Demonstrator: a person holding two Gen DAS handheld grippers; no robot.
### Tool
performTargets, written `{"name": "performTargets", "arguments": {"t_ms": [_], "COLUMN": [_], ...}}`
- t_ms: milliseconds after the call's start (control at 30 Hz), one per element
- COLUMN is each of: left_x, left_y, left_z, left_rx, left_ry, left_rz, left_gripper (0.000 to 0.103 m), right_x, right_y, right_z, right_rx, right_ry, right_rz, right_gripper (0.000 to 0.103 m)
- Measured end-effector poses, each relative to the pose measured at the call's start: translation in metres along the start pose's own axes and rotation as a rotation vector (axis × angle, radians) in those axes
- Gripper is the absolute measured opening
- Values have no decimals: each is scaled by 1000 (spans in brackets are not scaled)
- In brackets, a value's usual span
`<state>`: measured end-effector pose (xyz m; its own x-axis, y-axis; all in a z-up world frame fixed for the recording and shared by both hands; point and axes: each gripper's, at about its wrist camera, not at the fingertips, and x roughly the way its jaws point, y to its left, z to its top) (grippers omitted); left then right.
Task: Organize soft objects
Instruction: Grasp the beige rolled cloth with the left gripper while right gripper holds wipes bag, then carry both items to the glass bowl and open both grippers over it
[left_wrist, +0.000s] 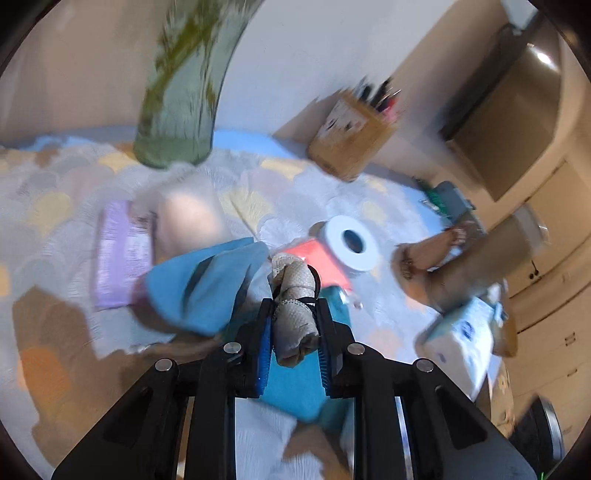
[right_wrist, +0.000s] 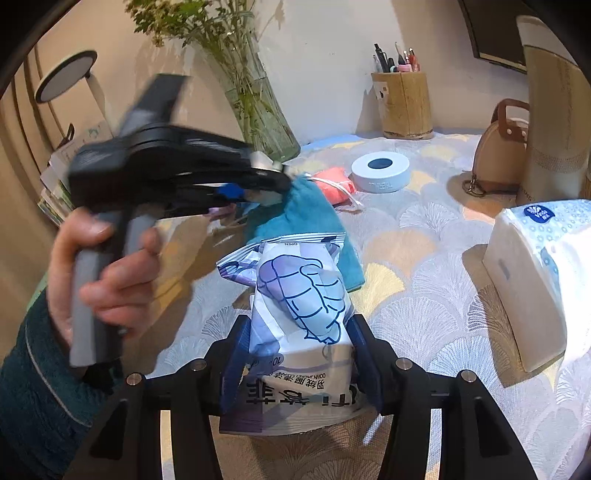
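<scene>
In the left wrist view my left gripper (left_wrist: 295, 306) is shut on a beige rolled cloth (left_wrist: 295, 325), with both blue pads pressing its sides. It hangs just above a blue towel (left_wrist: 199, 284) on the patterned bedspread. The right wrist view shows that same left gripper (right_wrist: 277, 181) held by a hand (right_wrist: 110, 266), its tip over the towel (right_wrist: 306, 218). My right gripper (right_wrist: 300, 325) is shut on a white and purple wipes packet (right_wrist: 299, 288) with a jacket drawing, held upright above the bedspread.
Beyond the towel lie a red pouch (right_wrist: 332, 184) and a white tape roll (right_wrist: 380, 171). A tissue pack (right_wrist: 535, 277) stands at the right, with a brown bag (right_wrist: 498, 147) behind it. A pen holder (right_wrist: 404, 105) and a glass vase (right_wrist: 258, 110) stand at the back. A purple packet (left_wrist: 122, 254) lies beside the towel.
</scene>
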<state>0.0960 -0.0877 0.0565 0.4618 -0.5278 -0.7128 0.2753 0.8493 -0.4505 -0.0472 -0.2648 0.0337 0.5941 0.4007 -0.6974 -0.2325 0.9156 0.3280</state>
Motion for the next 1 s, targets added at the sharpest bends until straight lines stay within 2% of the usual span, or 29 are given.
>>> {"name": "performTargets", "arguments": {"t_ms": [100, 233, 367, 467, 567, 800, 1000], "left_x": [-31, -55, -62, -60, -62, -71, -76], "left_y": [-1, -3, -7, -15, -30, -104, -192], "left_z": [-14, -39, -57, -66, -70, -62, -45], "left_rx": [29, 67, 81, 94, 110, 229, 341], "left_ry": [-29, -25, -2, 11, 10, -30, -90], "left_rz": [-11, -15, -30, -37, -62, -123, -203], "left_gripper": [18, 18, 18, 18, 18, 18, 18], "right_x": [-4, -12, -22, -30, -49, -106, -171], "right_y": [-3, -3, -20, -26, -22, -23, -55], "right_z": [0, -1, -6, -11, -16, -11, -5], "right_rx": [13, 28, 167, 207, 197, 193, 253], "right_ry": [-23, -50, -46, -30, -55, -174, -310], "right_rz": [5, 11, 124, 124, 122, 137, 126], "right_gripper": [52, 51, 51, 51, 51, 51, 51]}}
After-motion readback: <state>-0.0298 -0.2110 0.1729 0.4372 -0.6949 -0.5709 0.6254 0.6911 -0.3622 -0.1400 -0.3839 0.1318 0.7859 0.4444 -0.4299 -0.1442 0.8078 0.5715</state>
